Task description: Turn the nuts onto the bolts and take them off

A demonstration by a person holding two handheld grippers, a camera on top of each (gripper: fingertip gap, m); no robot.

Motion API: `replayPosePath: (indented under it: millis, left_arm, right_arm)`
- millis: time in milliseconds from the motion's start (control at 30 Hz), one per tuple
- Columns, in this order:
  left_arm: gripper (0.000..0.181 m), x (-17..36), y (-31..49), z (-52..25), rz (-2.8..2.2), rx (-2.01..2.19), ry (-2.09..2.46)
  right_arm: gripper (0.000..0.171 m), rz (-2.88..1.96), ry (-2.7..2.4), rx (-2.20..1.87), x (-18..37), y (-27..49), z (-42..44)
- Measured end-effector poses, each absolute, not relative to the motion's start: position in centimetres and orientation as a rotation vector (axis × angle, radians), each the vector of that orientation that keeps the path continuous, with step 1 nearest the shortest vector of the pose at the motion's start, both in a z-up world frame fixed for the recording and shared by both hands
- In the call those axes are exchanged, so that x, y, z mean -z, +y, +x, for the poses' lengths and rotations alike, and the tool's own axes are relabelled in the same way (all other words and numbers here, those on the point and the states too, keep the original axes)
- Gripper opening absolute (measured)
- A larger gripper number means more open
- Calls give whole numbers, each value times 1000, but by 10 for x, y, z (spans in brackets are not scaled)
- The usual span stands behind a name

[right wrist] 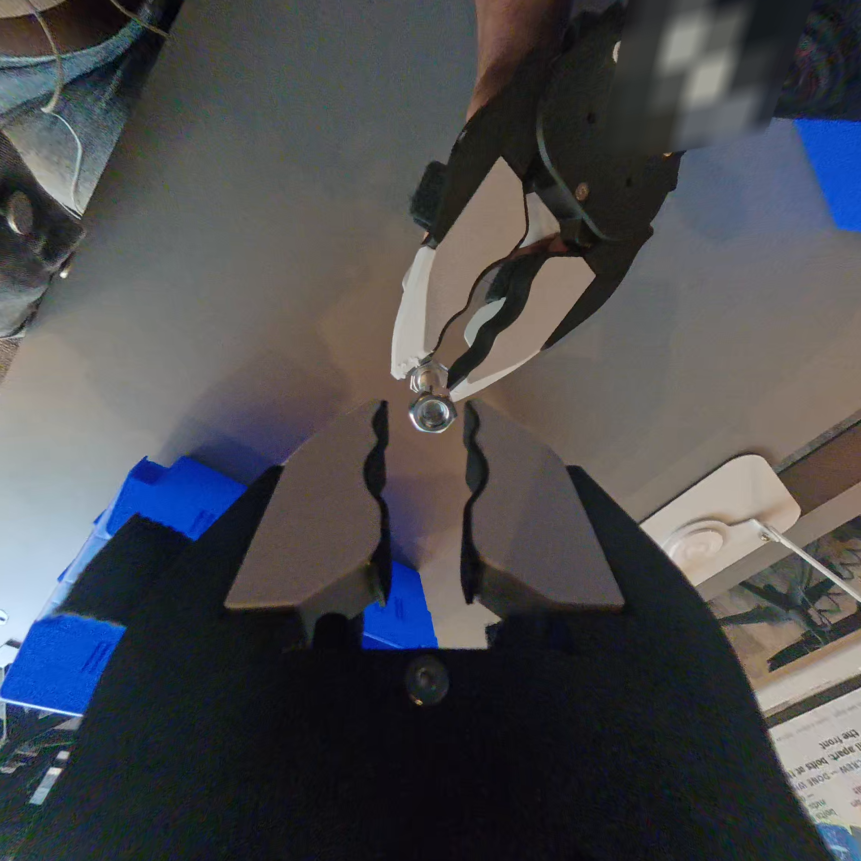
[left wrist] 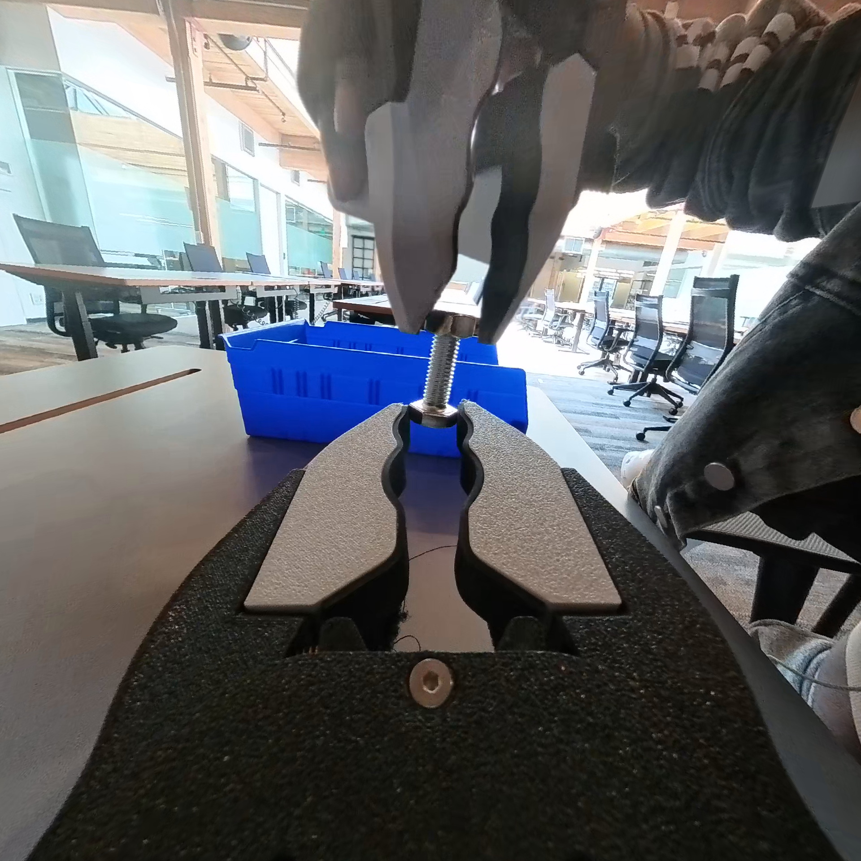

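— Where is the bolt?

— The silver threaded steel bolt (left wrist: pixel 440 368) stands upright in the air, just in front of the blue plastic bin (left wrist: pixel 326 386) and above the grey table (left wrist: pixel 116 466) that the bin sits on. It has a hex piece at each end. I cannot tell which is the bolt's head and which is the nut.

— And who holds it?

— The left gripper (left wrist: pixel 431 410), with its grey textured fingers and black body. Its jaws are clamped on the lower hex piece (left wrist: pixel 431 416), level with the bin's front wall. The thread rises from there past the bin's rim.

— The other one?

— The right gripper (right wrist: pixel 424 410) points down from above the bin's height, its tips on either side of the upper hex piece (left wrist: pixel 454 322). In its own view the jaws stand apart, with a slim gap showing between each tip and the hex. They bracket it without pinching.

— Is the bolt over the bin?

— No, it is on the near side of it, over bare table. From above, the blue bin lies off to the side of both grippers.

— Anything else close by?

— A dark denim jacket sleeve (left wrist: pixel 745 442) with metal snaps, to the right of the bin at the table's edge.
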State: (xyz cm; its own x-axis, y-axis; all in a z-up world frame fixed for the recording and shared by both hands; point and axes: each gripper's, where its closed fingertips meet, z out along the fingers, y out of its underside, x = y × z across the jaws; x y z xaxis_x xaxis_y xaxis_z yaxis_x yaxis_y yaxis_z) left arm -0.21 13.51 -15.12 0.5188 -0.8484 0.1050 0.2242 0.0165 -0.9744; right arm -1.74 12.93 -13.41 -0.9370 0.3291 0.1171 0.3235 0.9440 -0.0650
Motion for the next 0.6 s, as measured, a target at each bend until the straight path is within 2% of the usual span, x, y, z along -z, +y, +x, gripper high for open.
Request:
replayPosePath:
  millis: [67, 267, 500, 600]
  left_arm:
    - [19, 151, 136, -2, -1292, 923, 618]
    - [19, 152, 136, -2, -1299, 906, 619]
    - [18, 153, 138, -2, -1304, 899, 619]
    - [19, 153, 137, -2, -1305, 905, 618]
  right_arm:
    - [20, -492, -2961, -70, 134, 131, -20]
    - [19, -759, -2917, -37, 135, 133, -18]
    - [19, -1500, -2545, 16, 135, 131, -19]
    - [21, -1531, -2507, 18, 136, 132, -20]
